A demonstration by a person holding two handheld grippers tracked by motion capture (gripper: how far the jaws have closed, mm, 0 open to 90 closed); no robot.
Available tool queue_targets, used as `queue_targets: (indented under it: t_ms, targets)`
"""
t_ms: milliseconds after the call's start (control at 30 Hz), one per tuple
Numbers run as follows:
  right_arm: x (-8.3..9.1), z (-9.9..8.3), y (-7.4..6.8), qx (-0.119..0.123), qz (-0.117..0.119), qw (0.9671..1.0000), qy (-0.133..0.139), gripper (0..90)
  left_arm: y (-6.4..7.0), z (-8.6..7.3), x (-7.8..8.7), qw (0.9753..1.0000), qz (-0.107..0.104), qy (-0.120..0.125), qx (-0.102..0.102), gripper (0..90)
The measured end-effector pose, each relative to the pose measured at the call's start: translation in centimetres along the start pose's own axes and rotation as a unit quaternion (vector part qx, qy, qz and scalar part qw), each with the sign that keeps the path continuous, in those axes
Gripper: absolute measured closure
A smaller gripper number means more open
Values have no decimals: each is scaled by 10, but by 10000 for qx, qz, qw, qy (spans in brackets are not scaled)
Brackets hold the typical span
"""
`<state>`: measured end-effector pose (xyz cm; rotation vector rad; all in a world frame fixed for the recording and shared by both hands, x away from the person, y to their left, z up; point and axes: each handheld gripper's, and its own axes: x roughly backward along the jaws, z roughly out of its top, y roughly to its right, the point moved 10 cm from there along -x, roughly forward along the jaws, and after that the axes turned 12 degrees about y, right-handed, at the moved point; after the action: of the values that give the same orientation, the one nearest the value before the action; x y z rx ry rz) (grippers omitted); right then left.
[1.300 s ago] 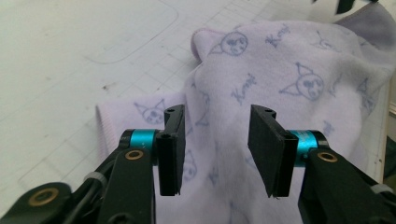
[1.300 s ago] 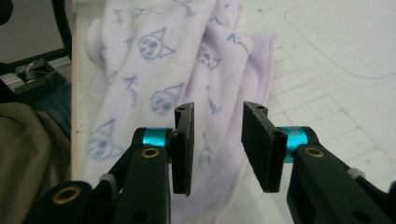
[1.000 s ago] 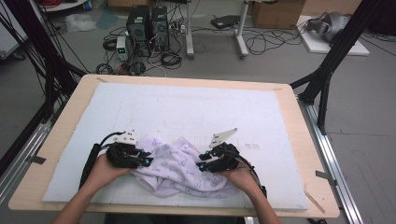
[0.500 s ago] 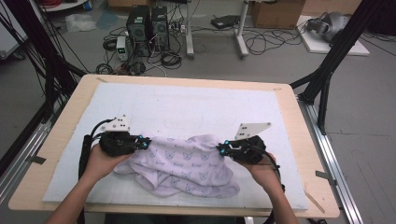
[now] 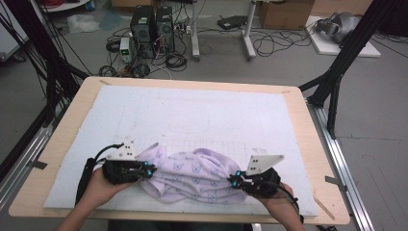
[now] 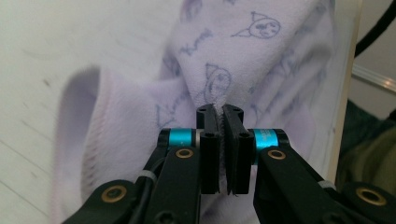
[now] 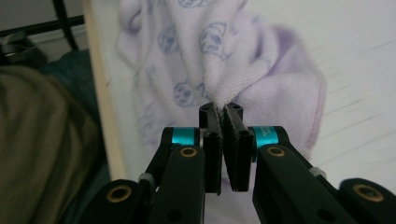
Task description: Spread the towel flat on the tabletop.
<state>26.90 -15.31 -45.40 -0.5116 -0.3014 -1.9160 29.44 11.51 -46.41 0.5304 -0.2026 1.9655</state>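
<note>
Even, soft overhead light in high view; white mat [image 5: 192, 115] bright, no glare, w/ faint shadows just beside the lavender cloth [image 5: 192, 175]. Slightly soft overall, floor beyond mat dimmer. Gripper views: jaws sharp, cloth [image 6: 243, 60] near them in focus but blurred farther off; mat washed out pale; edges fuzzy.

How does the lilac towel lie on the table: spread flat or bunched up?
Bunched up. The towel sags in folds between the left gripper and right gripper, each shut on an edge.
</note>
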Motion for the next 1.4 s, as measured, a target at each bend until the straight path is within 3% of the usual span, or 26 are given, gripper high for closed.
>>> queue_targets:
  t_ms: [100,167,367,467,567,633,700,800,867,933,1000,1100,1233,1400]
  targets:
    - [-12,-15,-8,-137,241,9995,-179,838,0,-5,4,9999,-51,10,87,756]
    - [-11,-11,-9,-145,321,9993,-120,794,-4,1,10,10000,5,71,67,699]
    - [4,28,12,-76,26,9992,382,658,-16,35,19,9990,154,427,-12,644]
    - [2,44,25,-55,-47,9984,562,627,-23,43,13,9987,206,456,-21,624]
    - [-8,55,36,-93,-26,9978,651,607,-30,43,1,9993,207,325,-25,617]
    - [-20,53,43,-52,20,9988,488,569,-35,38,-8,9996,230,149,-40,608]
    - [-36,46,49,-159,138,9995,254,535,-43,29,-17,9995,307,-42,-22,582]
    - [-56,30,54,-243,154,9994,-202,465,-50,9,-26,9986,351,-362,153,561]
    - [-65,21,51,-282,245,9985,-409,496,-48,-6,-28,9982,258,-494,240,585]
    - [-69,14,43,-182,373,9987,-294,647,-44,-15,-27,9984,170,-465,268,661]
    - [-71,2,36,-159,460,9978,-450,836,-42,-17,-23,9986,165,-425,279,751]
    - [-66,-6,30,-93,398,9980,-481,871,-40,-13,-18,9987,223,-419,181,837]
    - [-43,4,33,-68,155,9997,-166,877,-45,8,-10,9990,411,-111,115,853]
    - [-5,33,53,7,-328,9993,172,878,-60,57,-3,9962,700,504,143,859]
